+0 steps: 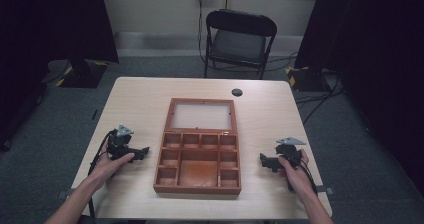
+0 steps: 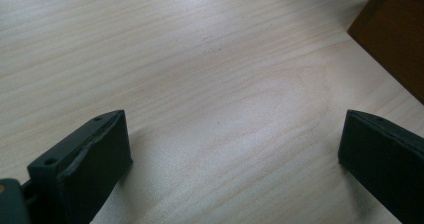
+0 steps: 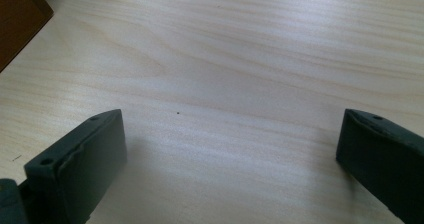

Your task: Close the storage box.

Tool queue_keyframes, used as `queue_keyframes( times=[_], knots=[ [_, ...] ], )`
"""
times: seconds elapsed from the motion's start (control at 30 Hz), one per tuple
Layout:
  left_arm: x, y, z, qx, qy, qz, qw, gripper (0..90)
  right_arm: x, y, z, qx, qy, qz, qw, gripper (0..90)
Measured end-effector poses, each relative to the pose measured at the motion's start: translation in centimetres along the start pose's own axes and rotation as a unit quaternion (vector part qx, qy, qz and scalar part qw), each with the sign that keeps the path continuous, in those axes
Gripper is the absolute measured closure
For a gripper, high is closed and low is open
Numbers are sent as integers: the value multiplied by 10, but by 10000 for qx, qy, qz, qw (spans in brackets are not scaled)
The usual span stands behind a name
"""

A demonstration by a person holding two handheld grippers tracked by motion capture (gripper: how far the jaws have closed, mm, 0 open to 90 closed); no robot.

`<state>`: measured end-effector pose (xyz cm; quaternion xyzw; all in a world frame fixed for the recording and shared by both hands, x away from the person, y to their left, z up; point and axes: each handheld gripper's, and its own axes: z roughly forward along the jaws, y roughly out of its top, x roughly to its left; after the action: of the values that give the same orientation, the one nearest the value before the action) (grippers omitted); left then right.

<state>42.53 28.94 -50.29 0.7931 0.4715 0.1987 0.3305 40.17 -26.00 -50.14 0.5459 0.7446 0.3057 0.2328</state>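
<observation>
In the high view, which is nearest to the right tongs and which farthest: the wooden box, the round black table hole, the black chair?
1. Wooden box, just beside the right tongs, mid-table.
2. Round black table hole, near the far edge.
3. Black chair, beyond the table.

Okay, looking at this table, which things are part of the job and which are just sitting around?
Part of the job:
- brown wooden compartment box with its glass-paned lid open
- left hand-held gripper, open
- right hand-held gripper, open

Just there:
- black folding chair
- light wooden table
- round black cable port
</observation>
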Motion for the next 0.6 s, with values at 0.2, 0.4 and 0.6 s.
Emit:
queue_keyframes(
  times=[0.2, 0.4, 0.6],
  knots=[
    [0, -1, -1, -21, -48, -43, 10000, 7, 0, 0, 0, -2, 1, -2, 10000, 0],
    [4, 2, -5, -29, -1, -107, 9999, 159, -2, 2, -1, 47, 111, -115, 9999, 11],
    [3, 9, -6, -11, -205, -194, 9996, 190, 3, 12, -6, -69, 255, -22, 9996, 98]
  ],
)
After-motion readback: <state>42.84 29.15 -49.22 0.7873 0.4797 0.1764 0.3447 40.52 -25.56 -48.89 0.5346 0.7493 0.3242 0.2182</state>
